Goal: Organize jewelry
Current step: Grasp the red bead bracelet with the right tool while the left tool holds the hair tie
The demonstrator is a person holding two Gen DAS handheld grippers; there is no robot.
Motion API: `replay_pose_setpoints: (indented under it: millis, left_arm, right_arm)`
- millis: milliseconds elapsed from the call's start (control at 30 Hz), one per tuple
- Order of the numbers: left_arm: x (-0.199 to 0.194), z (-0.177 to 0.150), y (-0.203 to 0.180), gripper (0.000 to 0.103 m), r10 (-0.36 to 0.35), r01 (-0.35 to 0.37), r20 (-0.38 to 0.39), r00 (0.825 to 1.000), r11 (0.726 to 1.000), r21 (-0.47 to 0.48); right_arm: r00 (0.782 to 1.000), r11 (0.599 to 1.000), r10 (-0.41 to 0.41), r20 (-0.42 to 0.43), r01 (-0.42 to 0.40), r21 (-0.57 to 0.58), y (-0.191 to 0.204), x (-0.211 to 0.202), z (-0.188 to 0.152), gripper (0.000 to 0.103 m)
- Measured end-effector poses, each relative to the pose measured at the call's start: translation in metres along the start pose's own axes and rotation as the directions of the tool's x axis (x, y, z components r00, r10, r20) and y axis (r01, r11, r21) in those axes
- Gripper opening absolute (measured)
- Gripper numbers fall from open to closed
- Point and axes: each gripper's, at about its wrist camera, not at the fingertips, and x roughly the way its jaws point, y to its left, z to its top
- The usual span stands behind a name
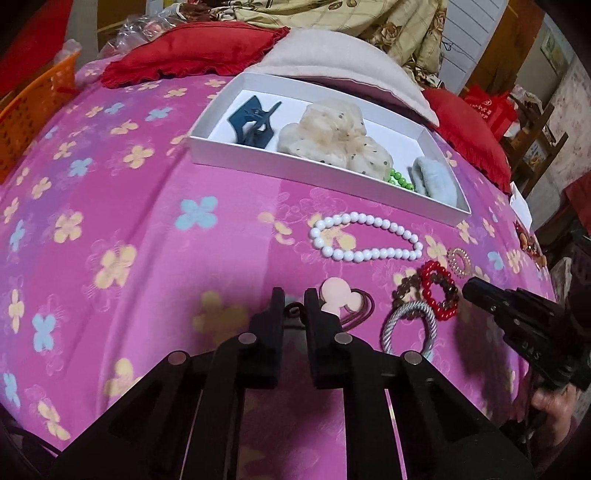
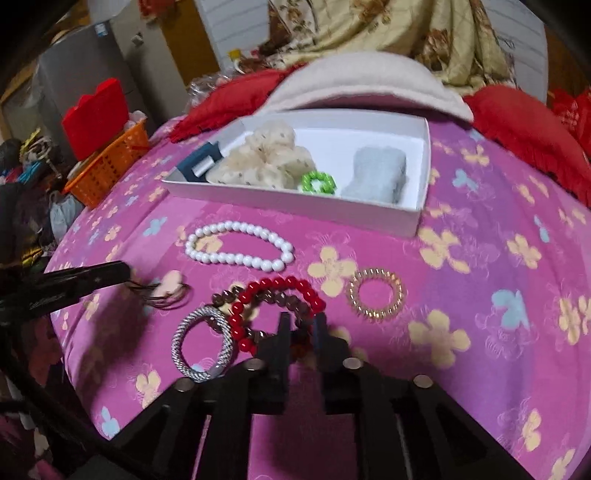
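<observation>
A white box (image 1: 295,173) (image 2: 280,201) on the pink flowered bedspread holds a blue claw clip (image 1: 253,120), a cream scrunchie (image 1: 332,136), a green bead bracelet (image 2: 318,183) and a pale blue scrunchie (image 2: 376,177). In front lie a white pearl bracelet (image 1: 369,254) (image 2: 240,258), a gold spiral tie (image 2: 376,293), red bead bracelet (image 2: 280,286), brown bead bracelet (image 2: 221,295) and grey rope tie (image 2: 203,343). My left gripper (image 1: 294,295) is shut on the dark elastic of a pink mouse-shaped hair tie (image 1: 338,299) (image 2: 168,288). My right gripper (image 2: 301,321) is narrowly open over the red and brown bracelets.
Red cushions (image 1: 192,51) (image 2: 524,122) and a beige pillow (image 2: 369,81) lie behind the box. An orange basket (image 2: 107,166) stands at the bed's left edge. A patterned quilt (image 2: 388,33) is piled at the back.
</observation>
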Motion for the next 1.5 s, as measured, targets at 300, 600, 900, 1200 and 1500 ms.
replay_pose_setpoints:
  millis: [300, 600, 900, 1200, 1500]
  left_arm:
    - [-0.019, -0.004, 0.02, 0.07, -0.031, 0.032, 0.025, 0.999, 0.999, -0.03]
    - [0.019, -0.006, -0.027, 0.072, 0.093, -0.082, -0.057, 0.994, 0.98, 0.179]
    - [0.037, -0.005, -0.018, 0.072, 0.122, -0.101, -0.099, 0.988, 0.975, 0.196]
    - [0.037, -0.003, -0.022, 0.072, 0.12, -0.1, -0.081, 0.989, 0.971, 0.219]
    - [0.038, -0.004, -0.02, 0.076, 0.117, -0.097, -0.079, 0.99, 0.969, 0.226]
  right_arm:
    - [1.0, 1.0, 0.006, -0.018, -0.005, 0.025, -0.004, 0.009, -0.003, 0.043]
    - [1.0, 1.0, 0.011, -0.027, -0.011, 0.006, 0.001, 0.008, -0.005, 0.045]
    - [0.999, 0.999, -0.031, 0.019, 0.032, -0.021, -0.001, 0.004, 0.004, 0.044]
    - [0.997, 0.991, -0.072, -0.03, 0.068, -0.116, 0.0, 0.019, 0.023, 0.032]
    - [0.985, 0.938, -0.153, -0.078, 0.119, -0.326, 0.031, 0.037, 0.023, 0.028]
